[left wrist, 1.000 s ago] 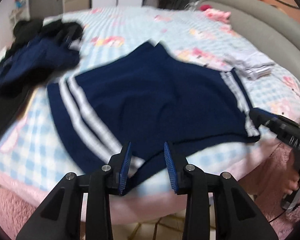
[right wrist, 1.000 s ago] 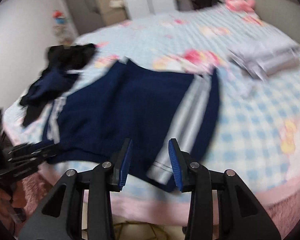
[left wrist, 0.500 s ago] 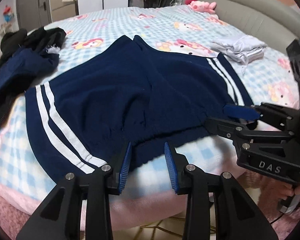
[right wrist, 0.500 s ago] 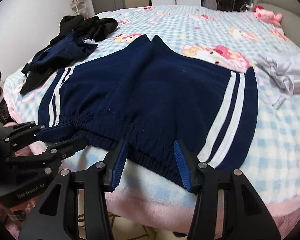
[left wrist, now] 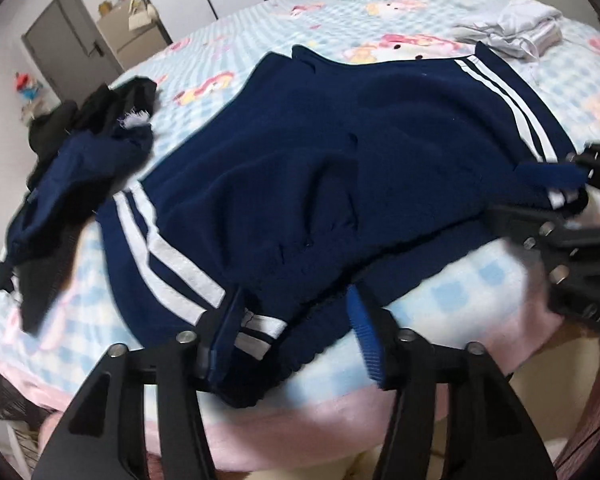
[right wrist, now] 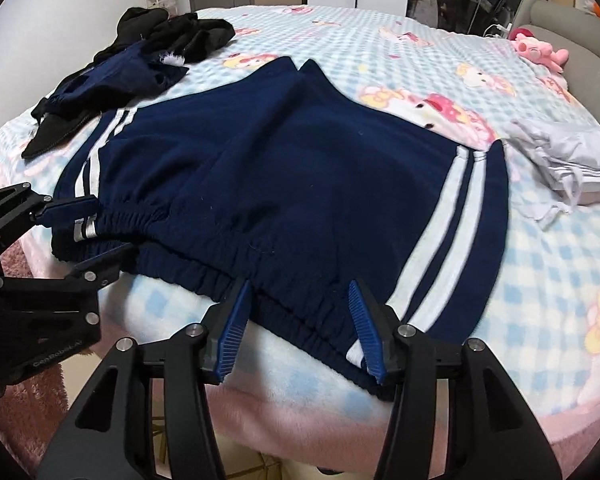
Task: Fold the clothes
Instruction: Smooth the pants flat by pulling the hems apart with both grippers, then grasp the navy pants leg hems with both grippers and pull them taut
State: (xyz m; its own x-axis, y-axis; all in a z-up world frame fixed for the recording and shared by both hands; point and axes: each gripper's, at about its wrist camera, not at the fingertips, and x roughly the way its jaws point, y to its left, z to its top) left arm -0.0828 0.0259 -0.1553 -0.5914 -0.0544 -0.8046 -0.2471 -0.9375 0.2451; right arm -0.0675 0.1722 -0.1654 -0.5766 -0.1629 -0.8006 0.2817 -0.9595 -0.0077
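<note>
Navy shorts with white side stripes (left wrist: 300,168) lie flat on the bed, waistband toward me; they also show in the right wrist view (right wrist: 300,168). My left gripper (left wrist: 296,312) is open, its jaws astride the waistband's left corner. My right gripper (right wrist: 300,300) is open, its jaws astride the waistband near the right stripes. Each gripper appears in the other's view: the right gripper (left wrist: 556,188) at the right corner, the left gripper (right wrist: 80,228) at the left corner.
A pile of dark navy and black clothes (right wrist: 140,60) lies at the back left. Folded grey clothes (right wrist: 568,160) lie at the right. A pink plush toy (right wrist: 536,50) sits near the grey headboard. The checked blanket (right wrist: 380,40) covers the bed; its pink edge (right wrist: 340,420) hangs below my grippers.
Both grippers have moved in to the waistband and opened wider, the left shifting toward the left corner and the right toward the right corner. The shorts have stayed flat.
</note>
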